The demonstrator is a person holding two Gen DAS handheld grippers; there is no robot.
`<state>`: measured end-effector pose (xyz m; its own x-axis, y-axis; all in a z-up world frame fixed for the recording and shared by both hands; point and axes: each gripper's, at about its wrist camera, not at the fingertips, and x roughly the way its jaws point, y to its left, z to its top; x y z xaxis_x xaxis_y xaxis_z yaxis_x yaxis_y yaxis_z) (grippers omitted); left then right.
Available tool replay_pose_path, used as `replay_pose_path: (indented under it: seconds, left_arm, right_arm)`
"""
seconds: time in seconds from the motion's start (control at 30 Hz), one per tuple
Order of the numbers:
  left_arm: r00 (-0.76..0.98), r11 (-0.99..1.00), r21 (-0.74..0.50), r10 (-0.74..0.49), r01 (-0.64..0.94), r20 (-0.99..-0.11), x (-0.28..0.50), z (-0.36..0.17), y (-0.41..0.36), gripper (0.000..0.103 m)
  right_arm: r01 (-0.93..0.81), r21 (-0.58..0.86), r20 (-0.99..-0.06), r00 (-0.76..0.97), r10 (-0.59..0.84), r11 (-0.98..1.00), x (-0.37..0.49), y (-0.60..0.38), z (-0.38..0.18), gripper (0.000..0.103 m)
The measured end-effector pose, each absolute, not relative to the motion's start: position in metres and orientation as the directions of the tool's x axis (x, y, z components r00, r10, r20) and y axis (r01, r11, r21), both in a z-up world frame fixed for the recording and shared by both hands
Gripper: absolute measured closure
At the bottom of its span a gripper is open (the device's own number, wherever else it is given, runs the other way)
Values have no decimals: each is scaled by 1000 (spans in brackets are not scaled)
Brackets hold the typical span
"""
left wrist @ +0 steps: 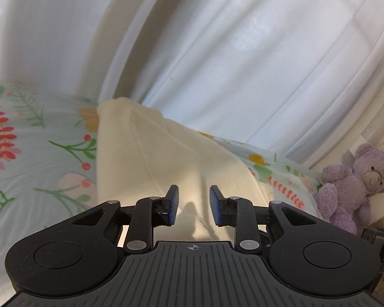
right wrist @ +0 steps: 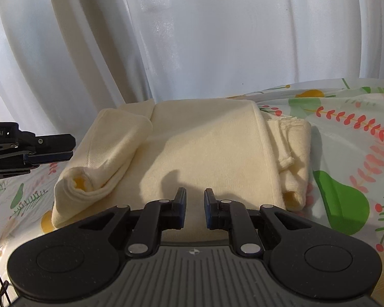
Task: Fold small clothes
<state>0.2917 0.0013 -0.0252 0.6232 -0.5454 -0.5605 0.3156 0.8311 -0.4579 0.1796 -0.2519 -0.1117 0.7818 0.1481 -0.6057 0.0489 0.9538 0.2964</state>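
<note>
A cream knitted garment [right wrist: 204, 151] lies folded on the floral sheet [right wrist: 350, 138], its sleeves rolled in at the left and right sides. My right gripper [right wrist: 195, 200] is open and empty, hovering just above the garment's near edge. My left gripper [left wrist: 194, 199] is open and empty over the garment [left wrist: 151, 158] in the left wrist view. It also shows in the right wrist view [right wrist: 61, 151] as a black tool at the left, beside the garment's rolled left sleeve.
White curtains [right wrist: 192, 38] hang close behind the bed. A purple teddy bear [left wrist: 350, 186] sits at the right in the left wrist view. The floral sheet [left wrist: 33, 148] extends to both sides of the garment.
</note>
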Motion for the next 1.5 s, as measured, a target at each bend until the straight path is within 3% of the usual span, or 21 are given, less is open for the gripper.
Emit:
replay_pose_path:
  seconds: [0.13,0.3,0.37,0.5,0.7,0.9,1.0,1.03,1.13,1.3,1.5]
  left_arm:
    - [676,911,-356,-398,209,-621,307,-34,17,72]
    - [604,882,-383,-469,276,-644,316,-62,5,70]
    - [623,885,-342,-465,316,-629,311,-63,-3,66]
    - [624,881,-325,-472,344,-622,304,-58,2,63]
    - [670,884,-405,-448,233,-592,298,-49,39,63]
    - [619,868,-472,-459,157,-638,315,-67,51,65]
    - [604,850,-503,-486,158,-631,314,-71,48,65]
    - [599,844,-513,-494,157,-630,315,-72,47,65]
    - [589,840,-518,-504,163,-632,317,-70,43,65]
    - [579,836,-519,-515,178,-632,315,-57,39,65]
    - [577,830,-500,-540,246,-613,314,-45,19,65]
  right_arm:
    - [31,415,-584,775,240,909,195,-260,-108,83]
    - [-23,543,-557,738,381,839,226,-257,-108,71]
    - [-60,597,-551,695,462,800,242,-255,-112,55]
    - [-56,685,-531,644,550,727,271,-252,-124,51]
    - [-36,770,-484,618,620,637,295,-247,-136,55]
    - [-37,801,-468,583,664,597,310,-238,-144,61]
    - [-29,814,-465,567,680,580,315,-234,-147,78]
    - [-28,805,-477,564,674,593,317,-232,-148,85]
    - [-67,750,-509,577,639,658,315,-224,-141,88]
    - [-176,590,-526,657,541,788,298,-214,-107,90]
    - [-132,449,-550,738,390,884,267,-243,-89,90]
